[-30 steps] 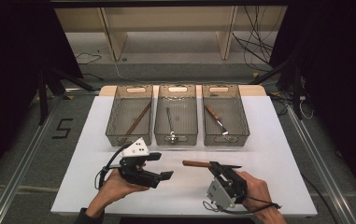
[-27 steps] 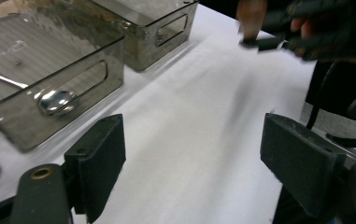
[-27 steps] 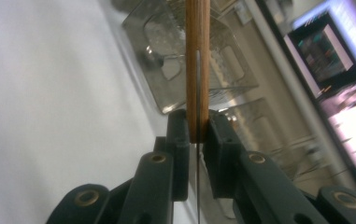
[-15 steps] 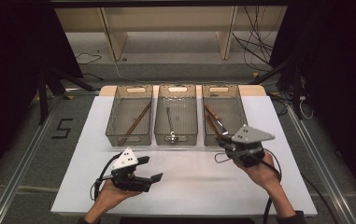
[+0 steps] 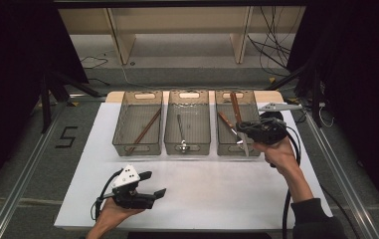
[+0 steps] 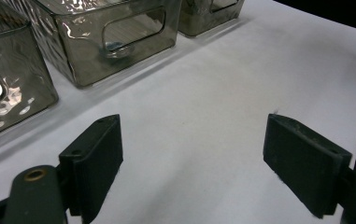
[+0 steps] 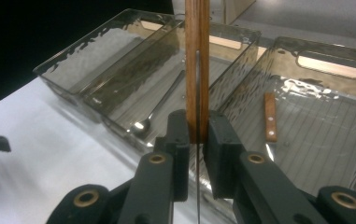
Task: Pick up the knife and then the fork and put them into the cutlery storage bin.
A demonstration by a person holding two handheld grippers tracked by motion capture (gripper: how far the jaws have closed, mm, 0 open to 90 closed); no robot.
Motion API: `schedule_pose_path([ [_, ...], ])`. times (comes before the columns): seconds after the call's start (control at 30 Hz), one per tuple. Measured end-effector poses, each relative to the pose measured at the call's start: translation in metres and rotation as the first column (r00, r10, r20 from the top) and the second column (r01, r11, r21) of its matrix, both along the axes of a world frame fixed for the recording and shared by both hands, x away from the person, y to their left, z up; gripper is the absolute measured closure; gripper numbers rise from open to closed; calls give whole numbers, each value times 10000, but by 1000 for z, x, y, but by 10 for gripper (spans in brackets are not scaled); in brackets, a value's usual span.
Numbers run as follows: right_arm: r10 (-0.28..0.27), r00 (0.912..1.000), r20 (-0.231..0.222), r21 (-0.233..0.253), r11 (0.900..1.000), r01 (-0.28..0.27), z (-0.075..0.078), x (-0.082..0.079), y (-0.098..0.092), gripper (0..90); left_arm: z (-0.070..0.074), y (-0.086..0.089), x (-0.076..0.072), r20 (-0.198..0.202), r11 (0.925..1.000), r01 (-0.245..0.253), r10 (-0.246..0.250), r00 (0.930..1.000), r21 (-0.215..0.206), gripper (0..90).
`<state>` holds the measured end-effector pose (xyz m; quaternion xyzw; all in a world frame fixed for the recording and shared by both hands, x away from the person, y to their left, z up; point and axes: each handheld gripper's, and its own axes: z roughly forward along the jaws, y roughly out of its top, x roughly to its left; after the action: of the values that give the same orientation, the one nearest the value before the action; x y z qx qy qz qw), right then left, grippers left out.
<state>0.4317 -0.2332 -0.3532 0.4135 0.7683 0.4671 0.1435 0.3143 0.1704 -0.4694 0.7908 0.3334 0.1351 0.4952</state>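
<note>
Over the right-hand bin, my right gripper is shut on a wooden-handled knife. The handle points away from me and the blade points back toward the bin's near wall. The right gripper view has the handle rising between the jaws of the right gripper, with the thin blade edge below. My left gripper rests low at the front left of the white table. Its jaws stand wide apart with nothing between them, as in the left gripper view.
Three smoky clear bins stand in a row at the back. The left bin holds a wooden stick, the middle bin a metal spoon, and the right bin another knife. Dark floor surrounds the table.
My right gripper has lifted the knife from the front of the table and carried it back over the right bin. My left gripper has drifted slightly toward the front left, staying open.
</note>
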Motion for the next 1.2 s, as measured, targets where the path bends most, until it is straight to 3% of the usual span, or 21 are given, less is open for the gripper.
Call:
schedule_pose_path([
  [0.33, -492, 9978, -447, 201, 9985, 502, 9, 33, -3, 812, -3, 4, -2, 88, 9999, -107, 107, 9999, -74, 191],
  [0.73, -1686, 9842, -547, -186, 9856, 1678, 0, 73, -10, 812, -5, 5, -1, -9, 9997, -218, 218, 9998, -133, 184],
  [0.9, -1991, 9784, -550, -688, 9784, 1952, -8, 82, -12, 811, -5, 6, -1, 15, 9996, -233, 233, 9997, -159, 182],
  [1.2, -2244, 9713, -796, -1087, 9705, 2153, -20, 89, -15, 811, -5, 5, -2, -16, 9997, -199, 199, 9998, -126, 179],
])
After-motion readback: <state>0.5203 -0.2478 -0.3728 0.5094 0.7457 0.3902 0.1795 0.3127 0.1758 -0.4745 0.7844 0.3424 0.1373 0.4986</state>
